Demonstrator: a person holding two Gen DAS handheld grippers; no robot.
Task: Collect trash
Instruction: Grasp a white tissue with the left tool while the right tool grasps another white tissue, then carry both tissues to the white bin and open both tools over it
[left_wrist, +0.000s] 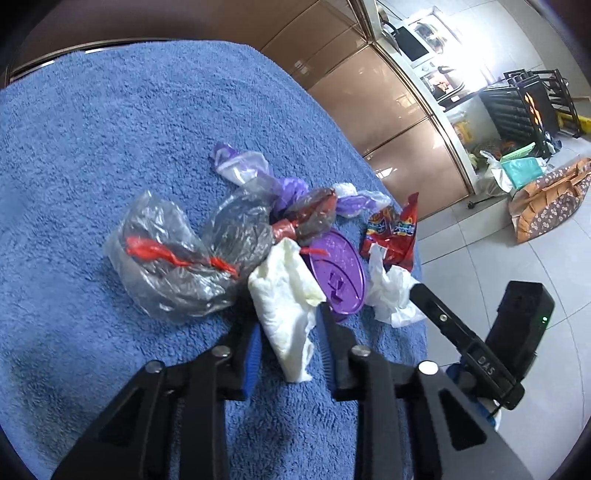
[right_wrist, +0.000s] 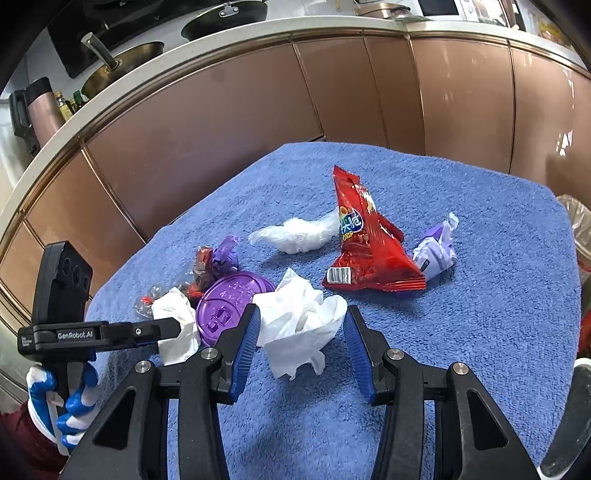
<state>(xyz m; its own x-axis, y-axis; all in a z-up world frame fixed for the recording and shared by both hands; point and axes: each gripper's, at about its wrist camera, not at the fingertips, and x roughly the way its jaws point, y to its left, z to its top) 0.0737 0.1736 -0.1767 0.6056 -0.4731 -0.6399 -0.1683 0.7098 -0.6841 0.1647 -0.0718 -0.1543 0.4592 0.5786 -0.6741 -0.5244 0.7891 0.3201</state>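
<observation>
Left gripper (left_wrist: 290, 325) pitched down, fingers (left_wrist: 248, 354) clamping cream tissue (left_wrist: 284, 299).

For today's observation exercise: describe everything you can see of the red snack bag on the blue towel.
The red snack bag is a glossy foil-like packet, crumpled and apparently empty, with a round printed logo and a white barcode at one lower corner. It lies on the blue towel, one end sticking upward. A white wrapper and a purple-white wrapper flank it.
</observation>
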